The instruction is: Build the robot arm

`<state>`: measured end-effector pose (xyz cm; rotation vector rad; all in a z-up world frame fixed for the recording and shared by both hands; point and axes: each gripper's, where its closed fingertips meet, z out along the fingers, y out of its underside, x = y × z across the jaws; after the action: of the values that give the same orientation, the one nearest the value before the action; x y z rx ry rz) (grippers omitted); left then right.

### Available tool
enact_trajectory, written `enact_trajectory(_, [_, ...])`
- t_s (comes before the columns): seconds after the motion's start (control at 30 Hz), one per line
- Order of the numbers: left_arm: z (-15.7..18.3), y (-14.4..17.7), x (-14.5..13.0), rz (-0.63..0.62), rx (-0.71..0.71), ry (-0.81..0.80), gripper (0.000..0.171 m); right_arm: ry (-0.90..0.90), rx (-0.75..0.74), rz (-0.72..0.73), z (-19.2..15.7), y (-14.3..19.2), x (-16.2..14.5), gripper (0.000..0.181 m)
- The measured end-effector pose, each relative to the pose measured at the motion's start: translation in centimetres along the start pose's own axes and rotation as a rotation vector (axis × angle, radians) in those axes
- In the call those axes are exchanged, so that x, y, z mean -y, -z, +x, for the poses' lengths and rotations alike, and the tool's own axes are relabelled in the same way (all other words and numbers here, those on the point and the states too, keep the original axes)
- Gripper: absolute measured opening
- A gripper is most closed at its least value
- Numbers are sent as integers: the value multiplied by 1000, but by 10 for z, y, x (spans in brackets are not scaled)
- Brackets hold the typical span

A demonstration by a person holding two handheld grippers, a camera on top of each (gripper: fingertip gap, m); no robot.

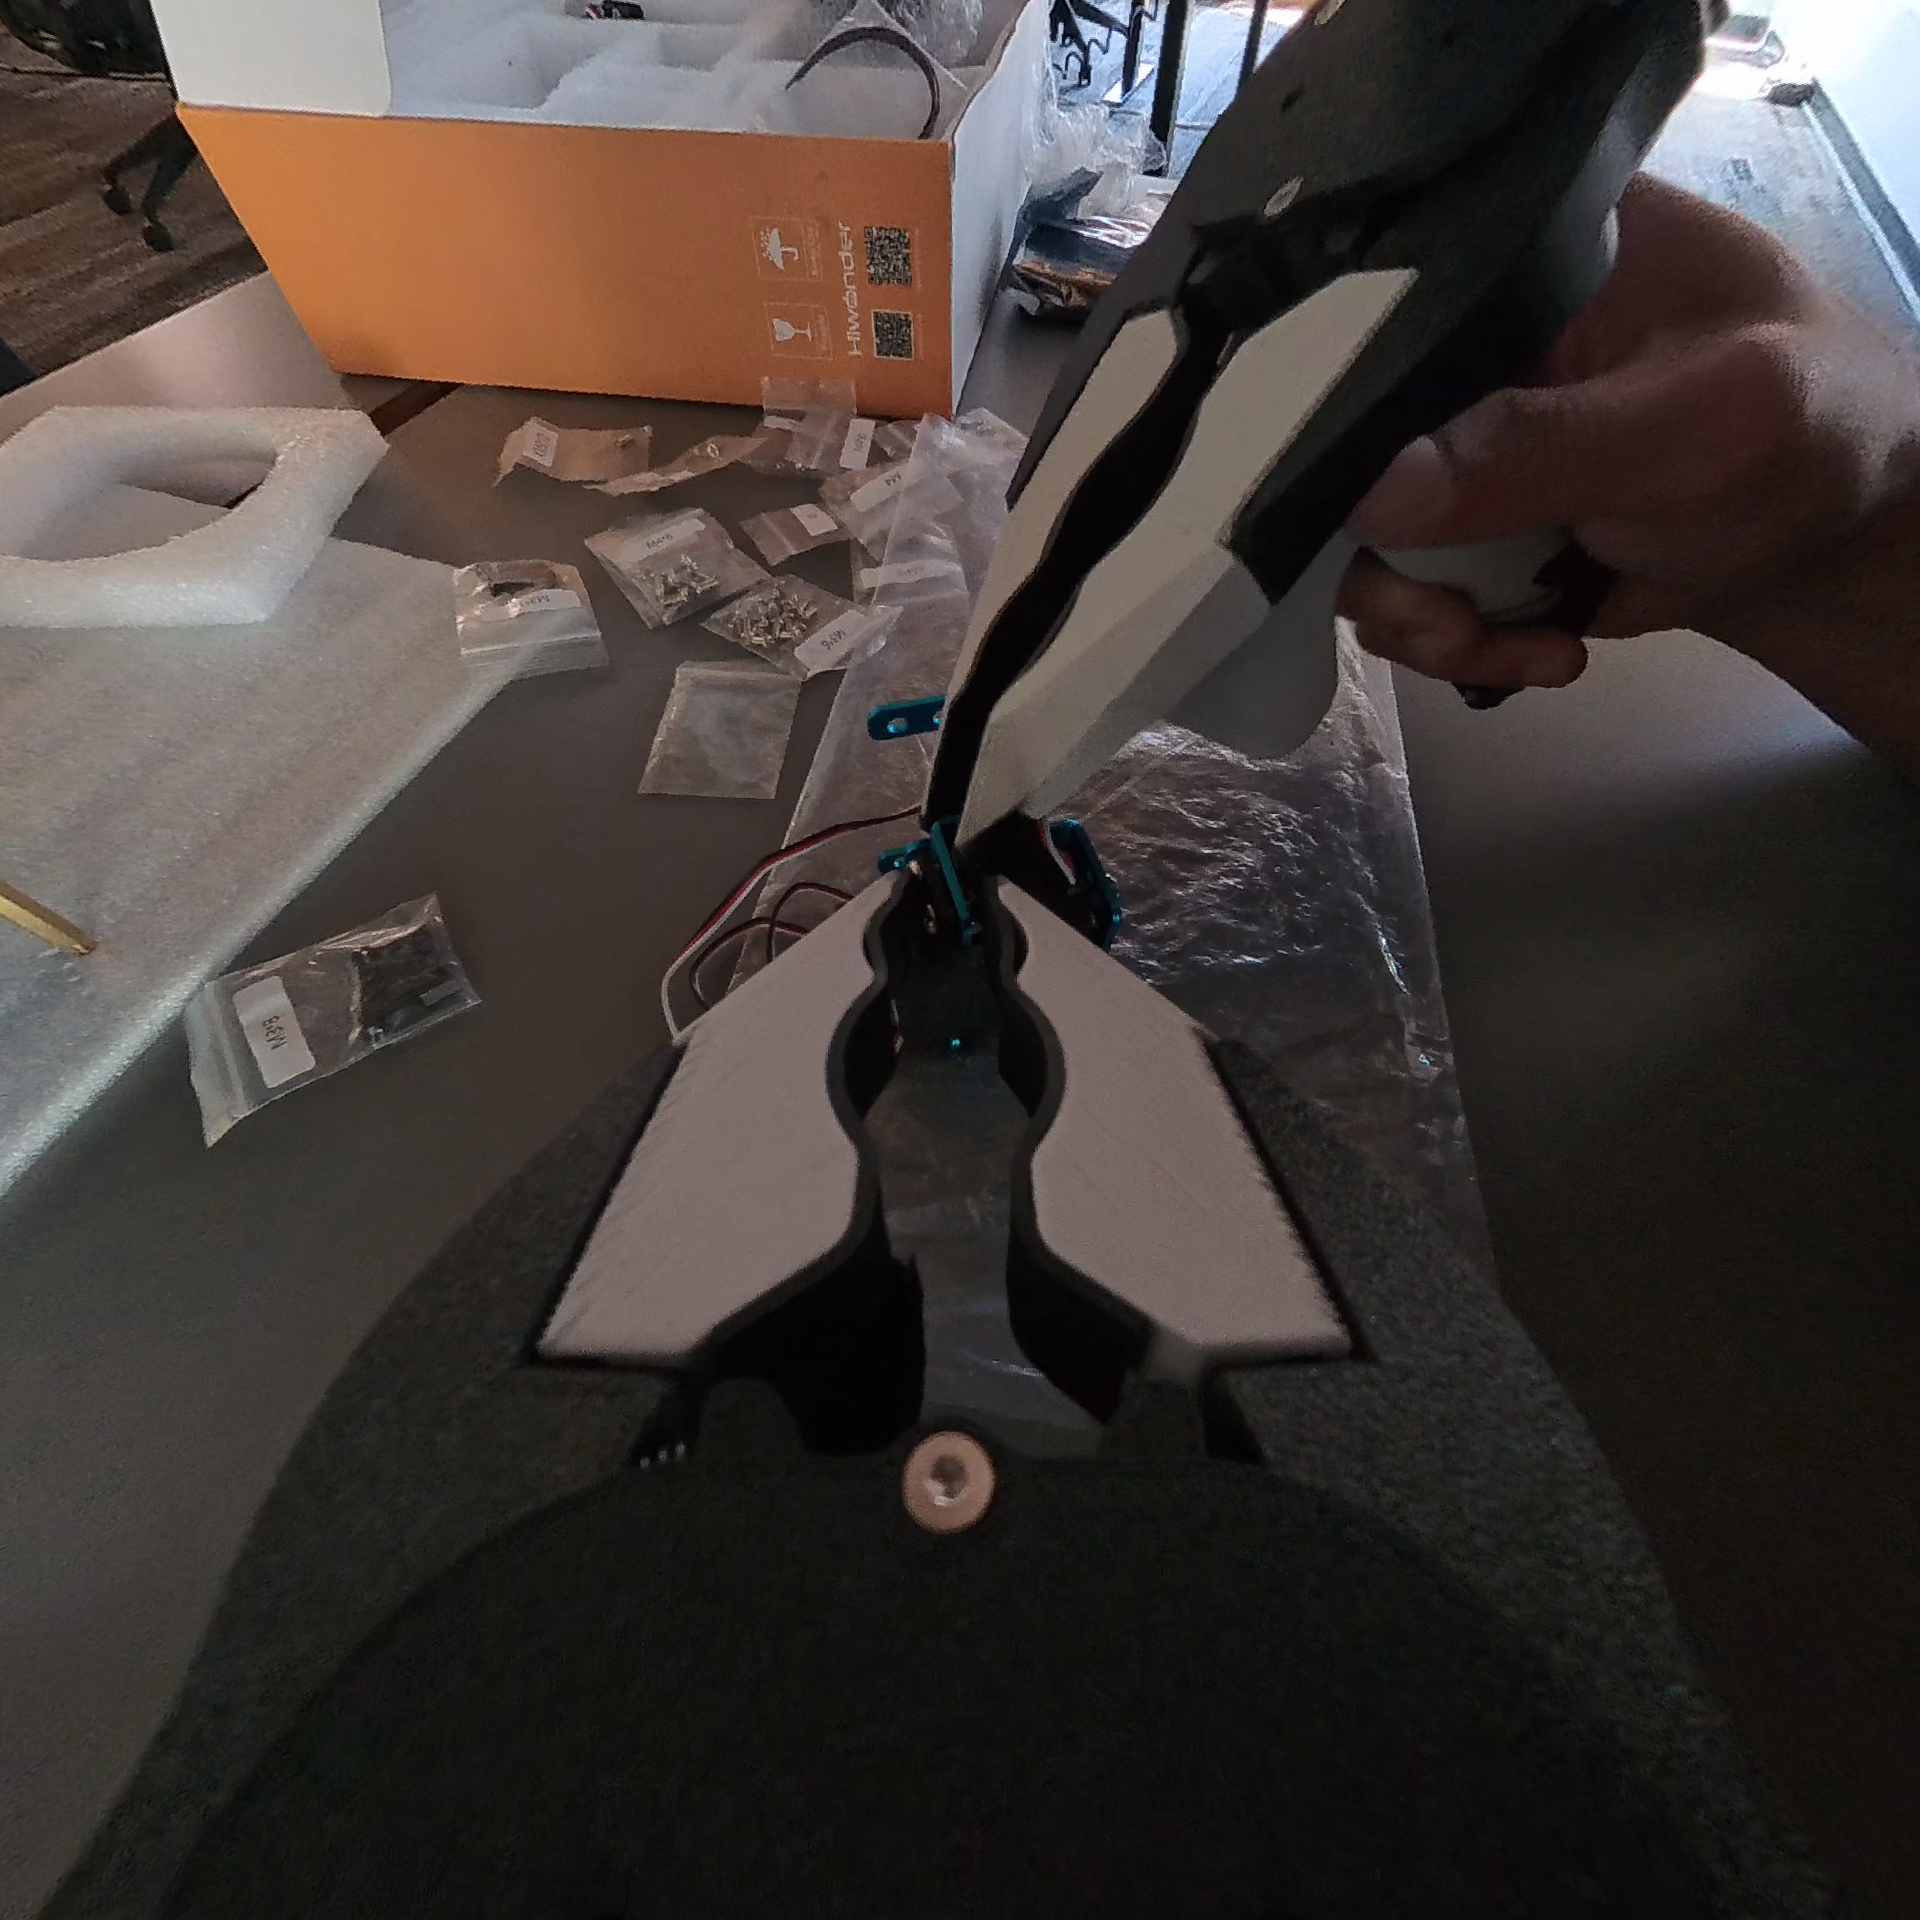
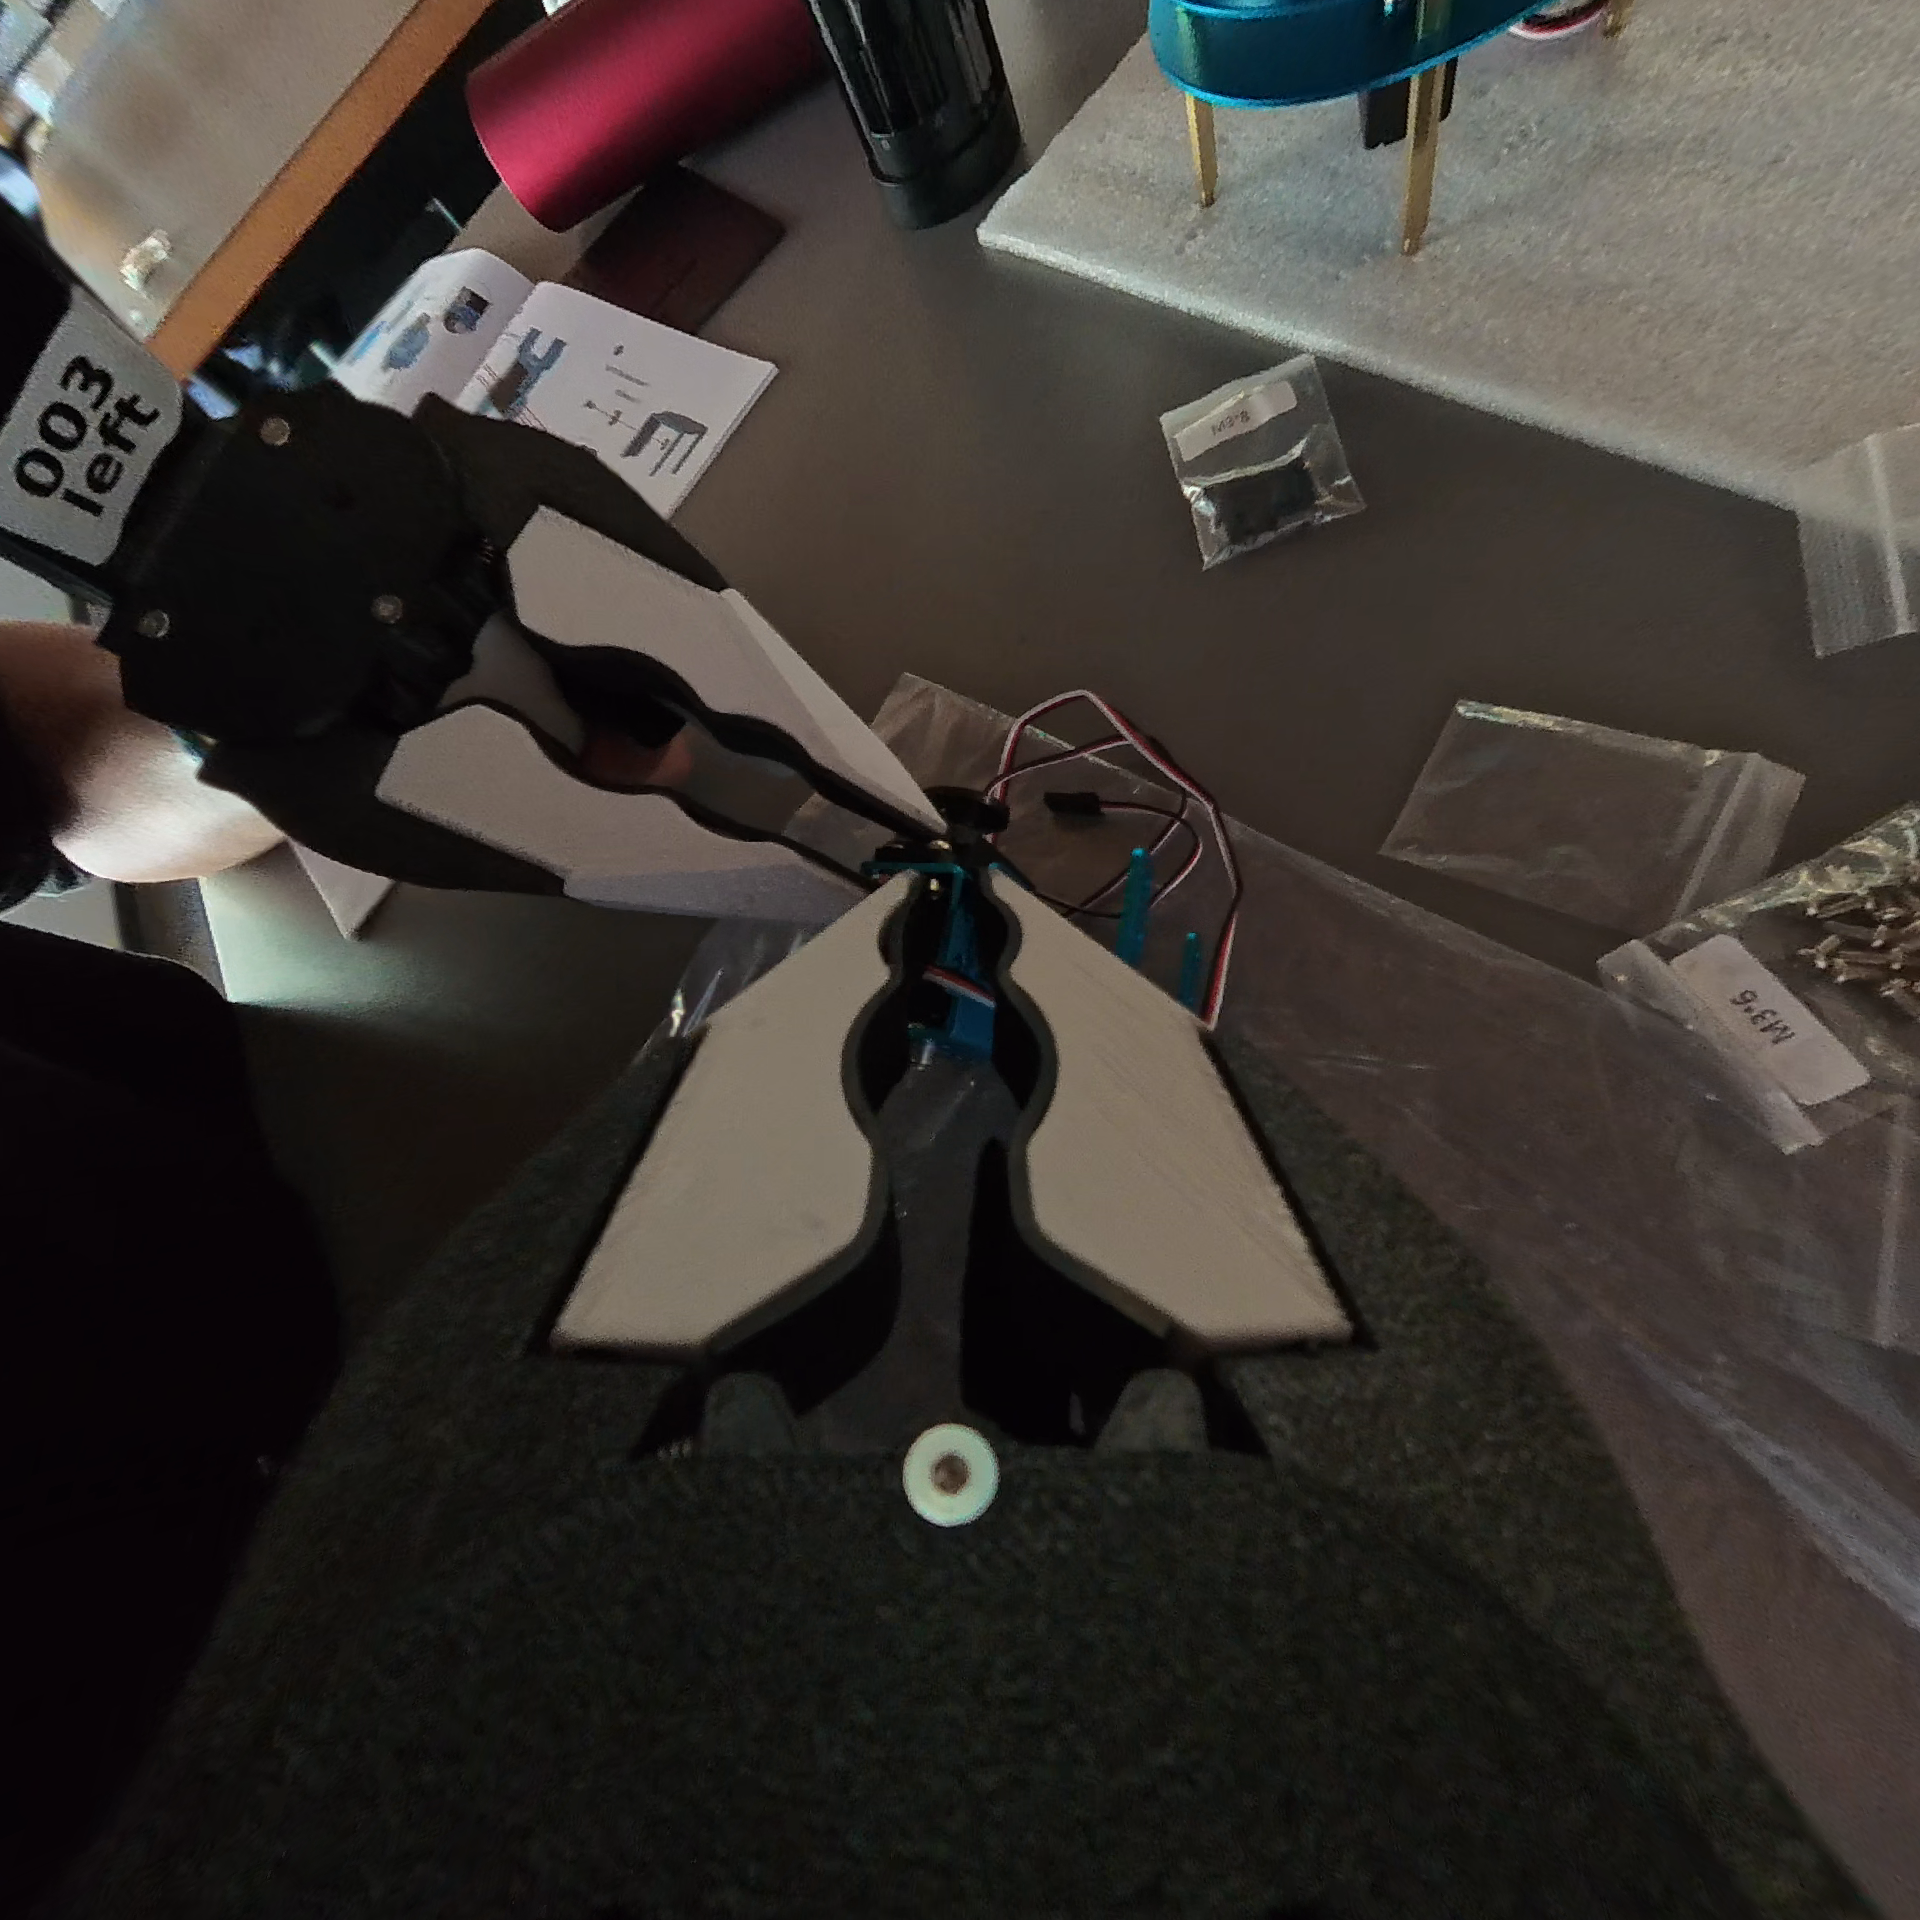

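Here a small blue anodised metal bracket assembly with a black servo body [image 1: 940,914] is seen pinched from two sides; it is made of thin teal plates, with a red, white and black wire lead [image 2: 1127,774] trailing from it in loops; it is held just above a clear crinkled plastic sheet [image 1: 1247,831] spread on the dark grey table [image 1: 1662,935]. The left gripper [image 1: 940,883] is pressed together on the near part of the assembly, white fingers almost meeting at the tips; the right gripper [image 1: 961,821], held by a person's hand [image 1: 1662,499], is brought down from the upper right and its tips are closed on the assembly's top. In the right wrist view the assembly's long axis is seen running away from the camera between the right gripper's fingers [image 2: 758,1122], its far end met by the left gripper from the left. Small clear zip bags of screws [image 1: 675,566] are scattered near an orange and white cardboard box [image 1: 582,249]; a white foam block [image 1: 177,509] lies to the left.
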<state>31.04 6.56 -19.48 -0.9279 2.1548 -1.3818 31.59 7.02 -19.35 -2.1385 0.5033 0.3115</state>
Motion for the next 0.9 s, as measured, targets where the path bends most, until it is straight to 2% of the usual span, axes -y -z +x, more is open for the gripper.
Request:
enact_trajectory(0.13, [0, 0, 0, 1, -1, 4, 11, -18, 23, 3, 0, 0, 0, 4])
enact_trajectory(0.3, [0, 0, 0, 2, -8, 5, 11, -99, 123, 16, -1, 2, 0, 3])
enact_trajectory(0.4, [-1, 0, 0, 2, -3, 8, 11, -65, 106, 5, -4, 2, 0, 13])
enact_trajectory(0.67, [-1, 0, 0, 2, 11, -2, 11, 22, -4, -14, 0, -1, 0, 6])
enact_trajectory(0.9, [-1, 0, 0, 3, 2, 0, 11, -68, 87, -2, 0, 1, 0, 4])
